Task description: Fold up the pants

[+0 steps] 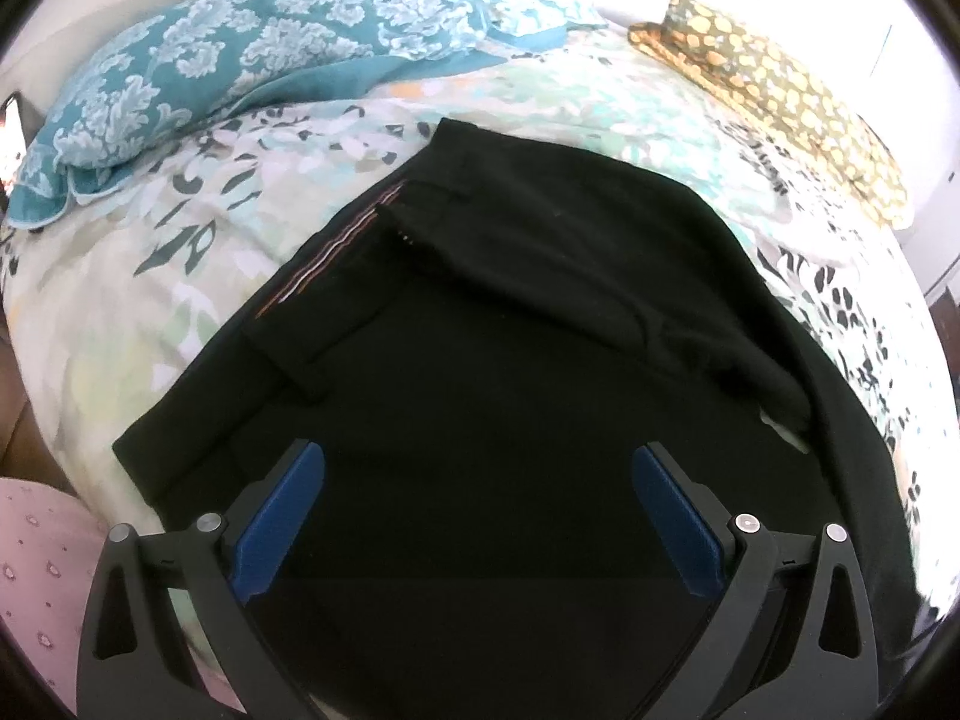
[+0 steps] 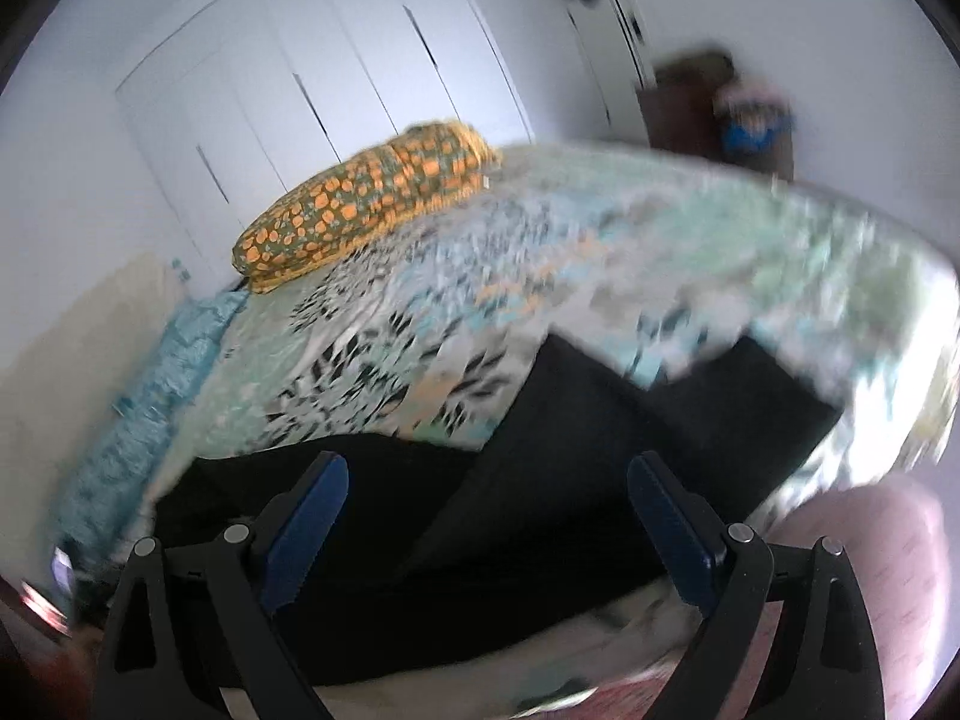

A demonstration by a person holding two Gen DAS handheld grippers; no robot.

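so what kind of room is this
Most likely a bedroom: black pants lie on a bed with a floral cover, pillows at its head, and white closet doors behind.

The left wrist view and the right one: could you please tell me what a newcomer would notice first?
The black pants lie spread across the middle of the floral bedspread, under the open left tongs. A teal patterned pillow sits at the far left of the bed, and an orange-spotted pillow at the far side. The right tongs are open too.
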